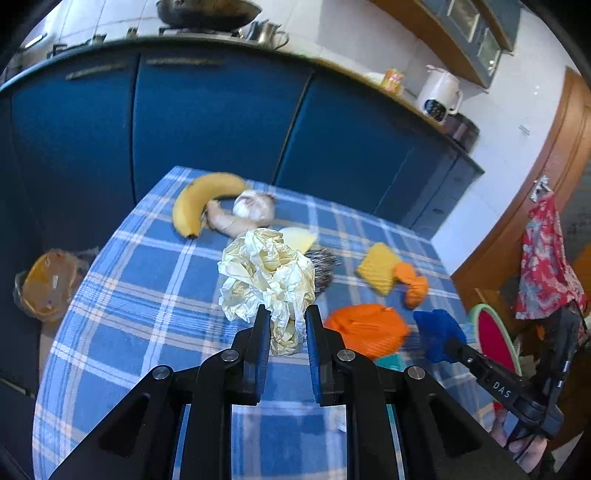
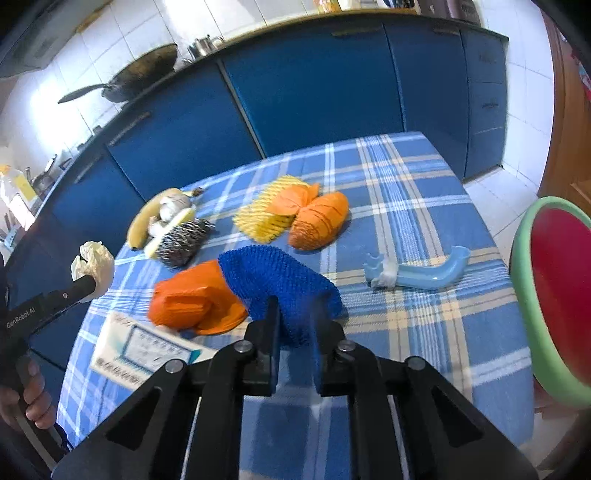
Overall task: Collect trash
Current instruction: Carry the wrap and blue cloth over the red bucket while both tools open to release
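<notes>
Upper left of my left view I see a wok (image 1: pixel 207 13) above blue cabinets (image 1: pixel 207 110); a banana (image 1: pixel 201 201), garlic (image 1: pixel 255 206) and ginger (image 1: pixel 227 221) lie mid-frame.

Black linkage arms, silver pivot screws, blue-padded jaws, white lettering.
</notes>
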